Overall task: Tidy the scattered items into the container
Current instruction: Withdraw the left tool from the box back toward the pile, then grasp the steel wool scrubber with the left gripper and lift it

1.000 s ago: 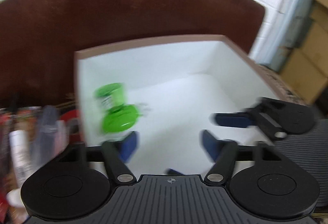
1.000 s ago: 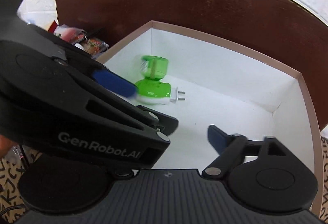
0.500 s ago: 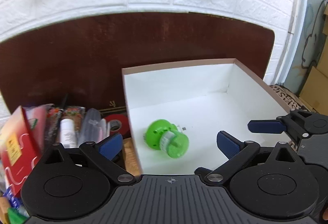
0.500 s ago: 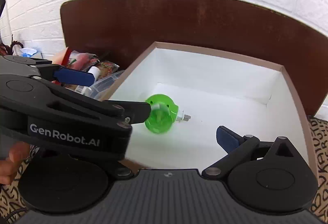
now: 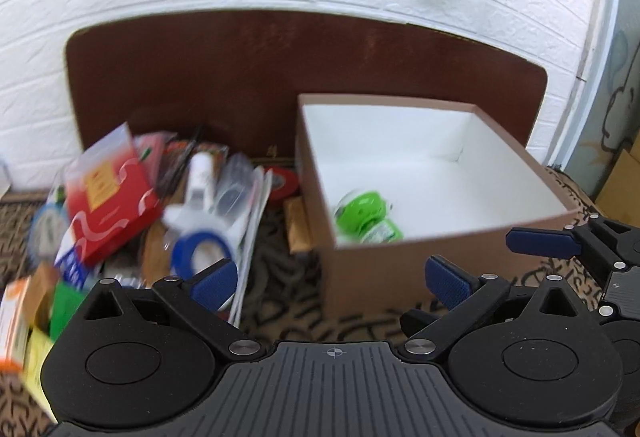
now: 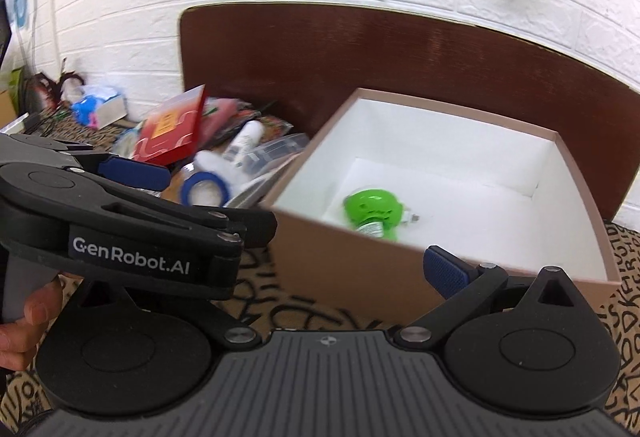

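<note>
Green plug-in (image 5: 366,215) lies in box (image 5: 360,273), beyond both tongs (image 5: 332,279) (image 6: 304,233), both spread wide w/ nothing held

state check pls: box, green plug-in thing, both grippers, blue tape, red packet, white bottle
box: open-topped, upright, holds only the green device.
green plug-in device: on its side in the box, near the left wall.
left gripper: open, empty.
right gripper: one finger hidden, state unclear; nothing visibly held.
blue tape roll: in the pile, outside the box.
red packet: tilted on the pile.
white bottle: lying down in the pile.
</note>
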